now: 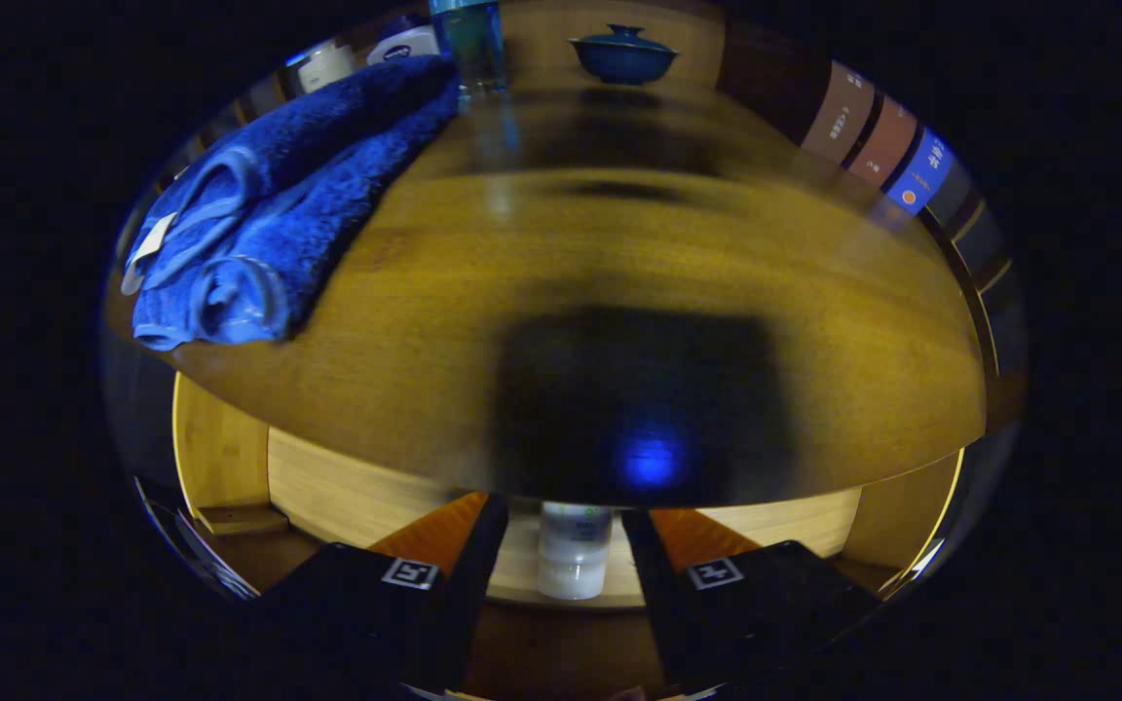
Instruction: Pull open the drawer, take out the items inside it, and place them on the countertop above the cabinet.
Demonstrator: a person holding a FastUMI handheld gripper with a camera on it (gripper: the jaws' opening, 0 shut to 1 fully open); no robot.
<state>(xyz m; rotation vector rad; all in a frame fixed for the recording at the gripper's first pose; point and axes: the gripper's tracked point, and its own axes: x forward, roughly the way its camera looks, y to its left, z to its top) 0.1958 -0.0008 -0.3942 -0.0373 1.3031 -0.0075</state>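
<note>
Right, the claw (pixel 561 545) is low in front of the cabinet, looking along the counter (pixel 619 292) from just under its front edge, and down in the open drawer (pixel 347 497) stands a small white bottle (pixel 575 550). It sits upright, long axis vertical, straight ahead and between the two fingers (pixel 464 555), so the line in is dead centre. The fingers are held moderately wide, a clear gap showing on either side of the bottle, nothing pressed on it and nothing held. Up on the counter a rolled blue towel (pixel 259 214) lies off to the left (likely already lifted out, though that is a guess), with a blue lidded bowl (pixel 623 54) and a tall blue bottle (pixel 471 44) well back by the wall. The next move probably wants a short push forward, then a squeeze round the white bottle's body, minding the counter's overhang right above it.
</note>
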